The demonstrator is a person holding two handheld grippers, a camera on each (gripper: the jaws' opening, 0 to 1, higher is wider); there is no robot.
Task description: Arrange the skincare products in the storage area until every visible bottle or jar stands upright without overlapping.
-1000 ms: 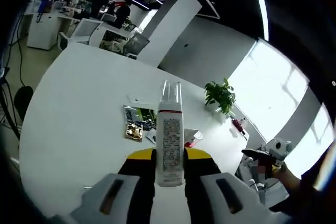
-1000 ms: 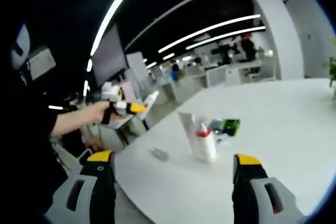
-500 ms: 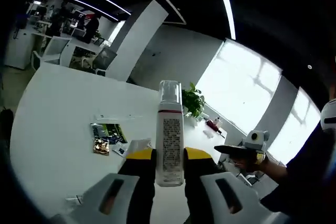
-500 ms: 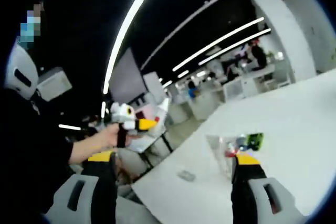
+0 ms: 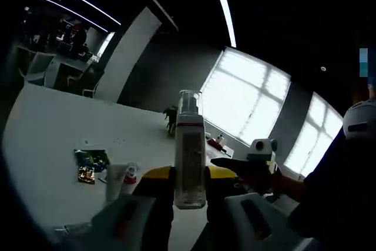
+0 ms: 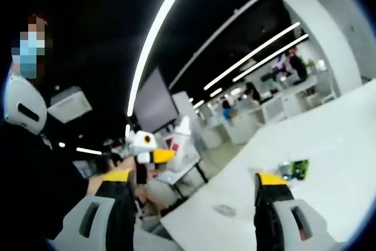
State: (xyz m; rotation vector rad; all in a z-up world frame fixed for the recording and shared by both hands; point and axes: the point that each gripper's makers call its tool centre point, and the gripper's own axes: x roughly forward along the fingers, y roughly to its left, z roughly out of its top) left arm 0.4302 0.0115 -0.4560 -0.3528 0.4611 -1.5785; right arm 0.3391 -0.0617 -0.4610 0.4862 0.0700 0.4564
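Left tongs (image 5: 189,187) closed on a white bottle (image 5: 190,157), gripped low on the body between the yellow tips. Long axis runs straight out along the jaws, clear cap away from the hand, base down between the tips, so upright relative to the tongs. Held up off the tabletop (image 5: 53,174), no contact with it.

Beyond the bottle, down toward the near left part of the tabletop: a white tube (image 5: 114,181) with a small red-capped bottle (image 5: 130,173) just beside it, then green and gold sachets (image 5: 89,164) a little further left. A plant (image 5: 171,119) stands by the far edge. That cluster looks like the storage spot, so the bottle lies above and right of it; probable move is down and left, keeping the long axis vertical and landing beside the tube without touching it.

Right tongs (image 6: 194,195) spread wide, nothing between the jaws. Seen in the left gripper view at right (image 5: 247,166), well off the tabletop's right edge. In the right gripper view, the tabletop corner (image 6: 223,227) sits between its jaws, green sachet (image 6: 298,168) just past the right tip; left tongs with the bottle (image 6: 176,145) show at left, raised off the edge.

Left tongs nearer the job, already loaded. Risk, as a guess: tall narrow bottle tips if released before the base sits flat.
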